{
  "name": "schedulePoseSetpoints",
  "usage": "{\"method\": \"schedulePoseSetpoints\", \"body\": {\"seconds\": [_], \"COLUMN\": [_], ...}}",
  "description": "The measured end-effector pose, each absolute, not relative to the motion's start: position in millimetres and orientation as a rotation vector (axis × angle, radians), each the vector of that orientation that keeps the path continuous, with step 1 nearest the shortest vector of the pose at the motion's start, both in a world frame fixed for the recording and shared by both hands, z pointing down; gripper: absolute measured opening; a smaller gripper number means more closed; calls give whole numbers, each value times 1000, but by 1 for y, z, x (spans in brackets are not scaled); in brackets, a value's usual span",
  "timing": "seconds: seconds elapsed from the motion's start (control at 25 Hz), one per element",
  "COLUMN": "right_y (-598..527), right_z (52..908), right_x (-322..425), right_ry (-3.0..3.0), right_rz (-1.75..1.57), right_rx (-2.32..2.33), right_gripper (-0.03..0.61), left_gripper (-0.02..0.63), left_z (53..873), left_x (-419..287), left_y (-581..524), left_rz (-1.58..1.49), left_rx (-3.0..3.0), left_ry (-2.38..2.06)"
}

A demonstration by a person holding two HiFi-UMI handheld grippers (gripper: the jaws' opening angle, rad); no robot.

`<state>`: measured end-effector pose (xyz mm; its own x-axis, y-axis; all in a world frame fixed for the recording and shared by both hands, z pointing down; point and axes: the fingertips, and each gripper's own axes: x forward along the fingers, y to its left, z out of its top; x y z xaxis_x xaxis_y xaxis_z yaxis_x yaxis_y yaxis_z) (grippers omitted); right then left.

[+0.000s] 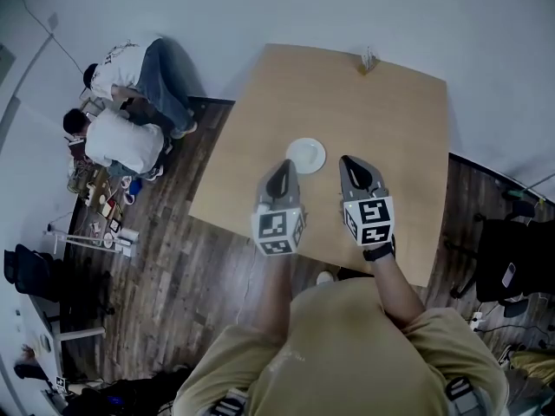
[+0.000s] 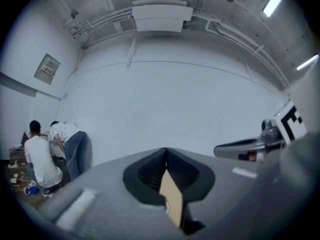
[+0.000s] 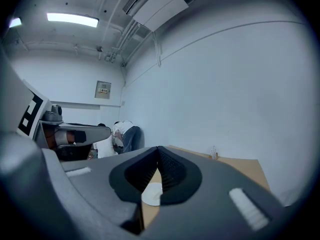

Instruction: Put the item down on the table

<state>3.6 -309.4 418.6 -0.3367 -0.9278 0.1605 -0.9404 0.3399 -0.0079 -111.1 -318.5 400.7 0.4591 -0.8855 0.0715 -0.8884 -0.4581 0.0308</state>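
Hovering clenched and empty, left hand-held gripper (image 1: 281, 166), right hand-held gripper (image 1: 349, 161), plate (image 3: 151, 194) part-hidden

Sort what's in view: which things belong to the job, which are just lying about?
Job: white plate, lying on the table; left tool and right tool, both shut and empty.
Lying about: small object at the table's far edge; floor clutter beside two people.
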Motion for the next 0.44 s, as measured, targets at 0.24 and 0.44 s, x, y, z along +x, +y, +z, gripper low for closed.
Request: {"method": "schedulePoseSetpoints", "body": {"seconds": [0.24,0.44], "right_y": [-303,-303], "right_z": [418,421], "right_x": [13,12], "right_ry": [-2429,-2417], "right_rz": [137,133], "right_rx": [1773,1772], "right_gripper": [6,6], "left_gripper": [3,3], "left_z": [409,425], "left_x": [-108,-117], "left_y": [-318,-326], "left_rz": [89,112], "left_rx": [2635,2603], "left_ry": [-1559,-1555]}}
